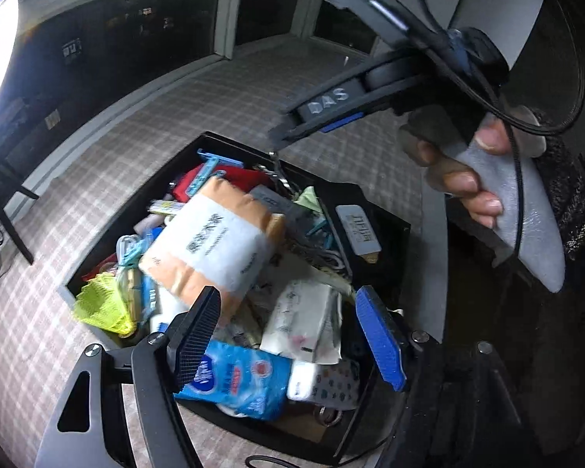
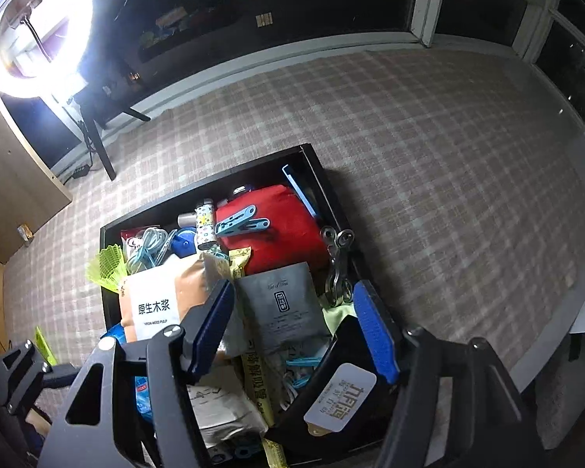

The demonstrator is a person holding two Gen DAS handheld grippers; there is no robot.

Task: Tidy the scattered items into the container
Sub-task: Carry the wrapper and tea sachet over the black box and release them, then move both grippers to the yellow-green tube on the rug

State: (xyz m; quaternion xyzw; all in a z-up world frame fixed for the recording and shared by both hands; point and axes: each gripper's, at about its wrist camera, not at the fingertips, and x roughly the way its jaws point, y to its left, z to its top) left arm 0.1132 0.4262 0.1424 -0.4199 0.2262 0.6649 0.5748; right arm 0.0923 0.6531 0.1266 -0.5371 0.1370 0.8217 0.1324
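A black box [image 1: 230, 144] on the checked cloth is heaped with small items. An orange-and-white tissue pack [image 1: 210, 249] lies tilted on top, with a blue wipes pack [image 1: 238, 386] and a white packet [image 1: 304, 319] nearer me. My left gripper [image 1: 288, 335] hangs over the box's near end, open, nothing between its fingers. The right gripper [image 1: 288, 128], held by a hand [image 1: 468, 183], hovers over the far right corner. In the right wrist view the right gripper [image 2: 292, 327] is open above a grey sachet [image 2: 284, 304], beside the tissue pack [image 2: 156, 304] and a red pouch [image 2: 280, 230].
A bright ring light [image 2: 35, 27] on a tripod [image 2: 97, 136] stands at the back left. Dark windows line the far side of the checked cloth [image 2: 448, 156]. A black flap with a white label [image 2: 339, 397] leans at the box's right side. Yellow-green netting [image 1: 101, 304] overhangs its left rim.
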